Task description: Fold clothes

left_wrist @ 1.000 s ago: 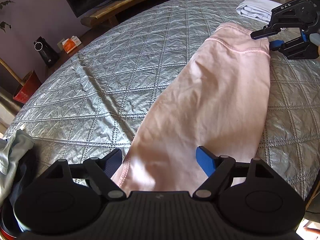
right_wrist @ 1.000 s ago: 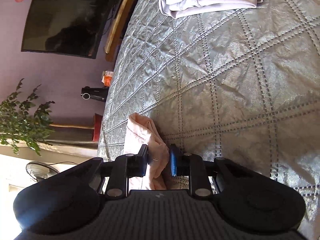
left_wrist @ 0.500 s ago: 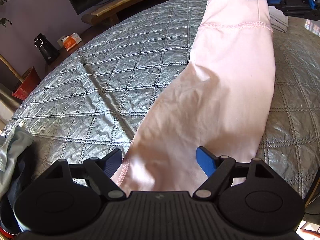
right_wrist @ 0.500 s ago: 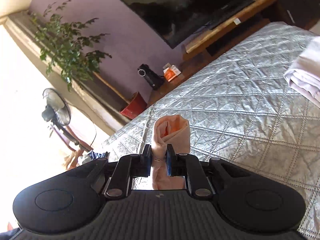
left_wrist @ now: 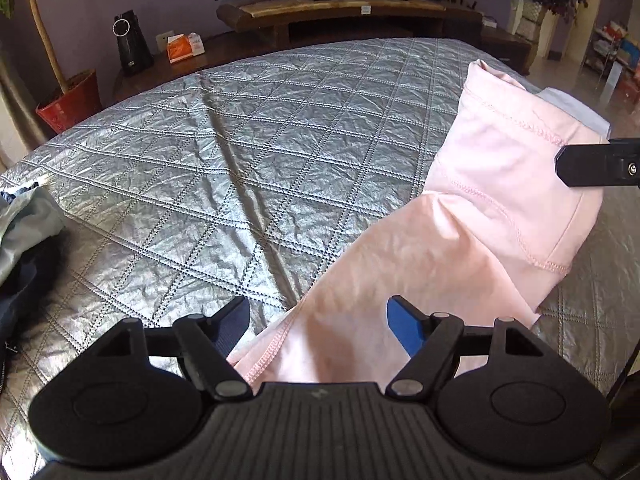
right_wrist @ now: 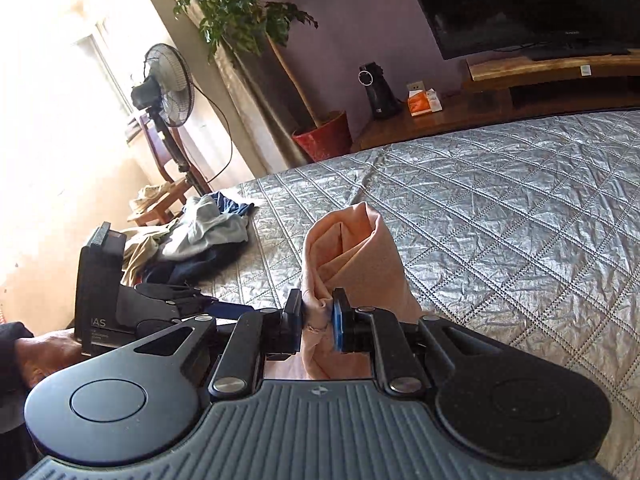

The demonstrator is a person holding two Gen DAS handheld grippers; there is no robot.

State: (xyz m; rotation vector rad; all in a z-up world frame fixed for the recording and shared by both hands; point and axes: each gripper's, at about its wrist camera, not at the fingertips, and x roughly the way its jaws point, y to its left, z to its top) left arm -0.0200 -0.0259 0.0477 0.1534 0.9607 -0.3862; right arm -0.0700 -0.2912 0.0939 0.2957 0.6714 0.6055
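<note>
A pale pink garment (left_wrist: 460,240) lies on the silver quilted bed (left_wrist: 240,152), its far end folded back over itself toward me. My right gripper (right_wrist: 317,318) is shut on a bunched edge of the pink garment (right_wrist: 352,248) and holds it above the bed; its finger shows in the left wrist view (left_wrist: 596,168) at the right edge. My left gripper (left_wrist: 318,320) is open, its jaws wide apart over the near end of the garment. The left gripper body shows in the right wrist view (right_wrist: 104,300) at the left.
A pile of unfolded clothes (right_wrist: 200,236) lies at the bed's left edge, also in the left wrist view (left_wrist: 24,240). A folded white item (left_wrist: 572,108) lies behind the pink garment. A TV stand (left_wrist: 340,12), red plant pot (left_wrist: 72,100) and fan (right_wrist: 168,88) stand beyond the bed.
My right gripper has carried the far end of the pink garment up and back toward my left gripper, doubling it over. My left gripper has stayed open over the near end.
</note>
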